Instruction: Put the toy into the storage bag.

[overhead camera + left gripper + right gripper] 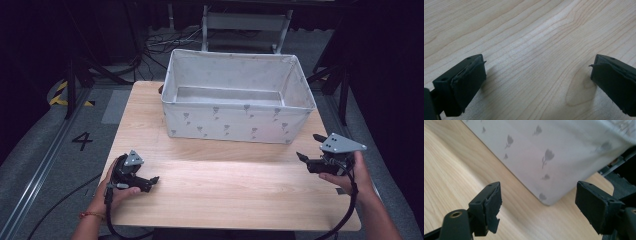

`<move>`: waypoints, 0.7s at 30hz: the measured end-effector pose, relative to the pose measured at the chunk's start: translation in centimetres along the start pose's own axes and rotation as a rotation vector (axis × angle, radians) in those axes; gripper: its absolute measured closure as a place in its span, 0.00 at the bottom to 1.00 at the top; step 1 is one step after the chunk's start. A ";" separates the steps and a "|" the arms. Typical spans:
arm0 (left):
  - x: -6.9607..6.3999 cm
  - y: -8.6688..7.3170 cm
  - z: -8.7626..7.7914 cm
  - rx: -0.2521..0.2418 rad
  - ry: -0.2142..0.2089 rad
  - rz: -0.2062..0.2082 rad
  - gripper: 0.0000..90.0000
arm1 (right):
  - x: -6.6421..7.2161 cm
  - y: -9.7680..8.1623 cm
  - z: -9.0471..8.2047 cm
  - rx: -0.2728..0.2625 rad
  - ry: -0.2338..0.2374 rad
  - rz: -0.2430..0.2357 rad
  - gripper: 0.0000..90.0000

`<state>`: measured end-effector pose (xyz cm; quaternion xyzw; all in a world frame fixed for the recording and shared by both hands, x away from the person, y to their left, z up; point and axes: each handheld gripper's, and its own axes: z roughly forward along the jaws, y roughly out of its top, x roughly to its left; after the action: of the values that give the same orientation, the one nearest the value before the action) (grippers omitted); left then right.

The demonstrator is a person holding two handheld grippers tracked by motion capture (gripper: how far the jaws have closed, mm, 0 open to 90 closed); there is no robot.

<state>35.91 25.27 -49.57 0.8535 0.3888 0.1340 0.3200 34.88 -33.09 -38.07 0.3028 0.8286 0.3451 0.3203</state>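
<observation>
I see the bin (235, 100) on the worktop (230, 185), a rectangular fabric box in pale grey-white, printed with small grey tulip shapes on its outer walls. Its top is open and the walls stand upright. It sits at the far edge of the worktop, roughly centred, with its long front wall facing me and bare wood between it and both hands. In the right gripper view the bin (554, 155) shows its near lower corner, resting flat on the wood a little beyond the claw tips. My right claw (308, 148) is at the right edge of the worktop, near the bin's front right corner but apart from it; the hand (352, 175) grips it from behind, the grey plate on top, and the claw points left and toward the bin. Its jaws stand wide with nothing between them, as the right claw (537, 203) shows in its own view, where I see wood and the bin corner through the gap. My left claw (154, 180) is near the front left corner of the worktop, well apart from the bin, held low over the wood by the left hand (112, 192) and pointing to the right along the surface. In its own view the left claw (537, 72) is wide too, with bare wood grain between the pads.
</observation>
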 end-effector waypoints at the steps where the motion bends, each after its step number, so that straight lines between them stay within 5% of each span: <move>1: 0.0 0.0 0.0 0.000 0.000 0.000 0.00 | 0.2 -0.8 0.1 0.005 0.002 0.012 0.24; 19: 0.1 0.0 0.0 0.000 0.007 0.001 0.00 | 1.4 -7.5 1.9 0.128 0.021 0.091 0.21; 21: 0.1 0.0 0.0 0.000 0.007 0.001 0.00 | 1.6 -8.3 2.1 0.132 0.054 0.104 0.20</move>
<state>35.99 25.28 -49.56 0.8532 0.3895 0.1371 0.3186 33.08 -35.91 -46.09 0.3562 0.8411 0.3140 0.2589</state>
